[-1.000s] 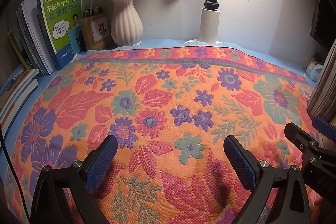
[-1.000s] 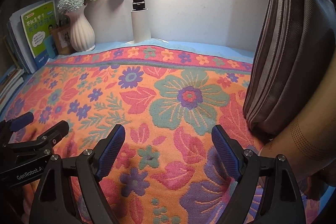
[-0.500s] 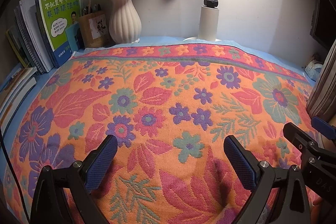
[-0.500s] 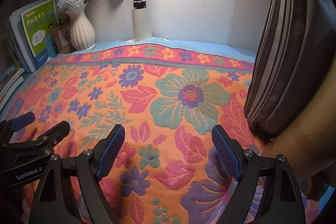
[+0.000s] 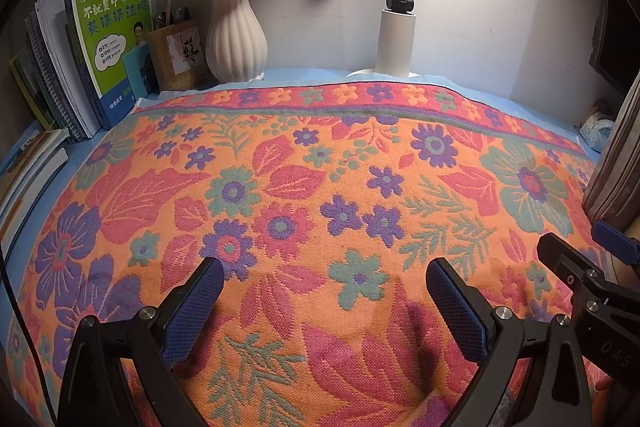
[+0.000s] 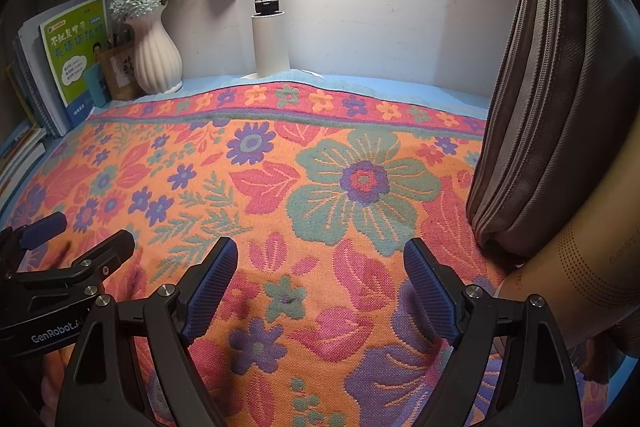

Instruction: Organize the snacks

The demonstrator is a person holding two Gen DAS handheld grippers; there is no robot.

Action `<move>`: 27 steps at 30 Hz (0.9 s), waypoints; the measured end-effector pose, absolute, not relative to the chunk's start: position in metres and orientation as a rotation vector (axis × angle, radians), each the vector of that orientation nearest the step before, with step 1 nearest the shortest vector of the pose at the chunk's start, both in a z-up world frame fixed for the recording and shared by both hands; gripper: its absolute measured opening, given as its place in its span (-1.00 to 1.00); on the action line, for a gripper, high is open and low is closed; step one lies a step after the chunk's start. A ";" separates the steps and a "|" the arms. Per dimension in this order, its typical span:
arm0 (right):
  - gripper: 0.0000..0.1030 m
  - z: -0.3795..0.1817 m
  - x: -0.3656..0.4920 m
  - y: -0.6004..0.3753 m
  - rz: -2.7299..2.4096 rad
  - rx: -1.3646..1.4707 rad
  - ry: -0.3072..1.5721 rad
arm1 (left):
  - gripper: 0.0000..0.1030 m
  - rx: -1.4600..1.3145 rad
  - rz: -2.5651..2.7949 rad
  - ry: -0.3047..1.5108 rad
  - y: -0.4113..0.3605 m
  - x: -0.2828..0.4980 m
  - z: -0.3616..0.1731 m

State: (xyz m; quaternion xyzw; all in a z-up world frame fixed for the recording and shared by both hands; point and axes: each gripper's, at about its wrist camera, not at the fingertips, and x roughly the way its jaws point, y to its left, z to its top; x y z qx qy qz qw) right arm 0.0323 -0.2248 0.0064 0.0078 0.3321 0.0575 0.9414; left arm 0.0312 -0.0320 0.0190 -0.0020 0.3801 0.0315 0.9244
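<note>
Where lamplight falls — floral cloth point(image 5: 304, 187), white wall point(image 5: 500, 7)

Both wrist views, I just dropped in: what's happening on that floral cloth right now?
Nothing is being handled. The left tongs and right tongs hover side by side, both open and empty, over the orange floral woven cloth. No snacks are in view. A grey zippered fabric pouch stands at the right edge beside a tan cardboard tube.

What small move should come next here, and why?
Probably the right claw should swing toward the grey zipped pouch standing at its right. Both claws are open and empty over the floral cloth, and no snacks lie in view, so the pouch seems the likeliest place to start.
</note>
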 end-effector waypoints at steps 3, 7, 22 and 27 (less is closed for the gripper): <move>0.65 0.006 0.032 -0.225 0.117 0.016 0.678 | 0.95 -0.005 0.065 0.779 -0.032 0.031 0.019; 0.65 0.006 0.033 -0.225 0.117 0.014 0.677 | 0.95 -0.008 0.063 0.781 -0.032 0.032 0.018; 0.66 0.006 0.033 -0.225 0.118 0.014 0.679 | 0.95 -0.012 0.064 0.782 -0.030 0.032 0.018; 0.66 0.006 0.033 -0.225 0.119 0.014 0.679 | 0.95 -0.012 0.067 0.780 -0.031 0.031 0.018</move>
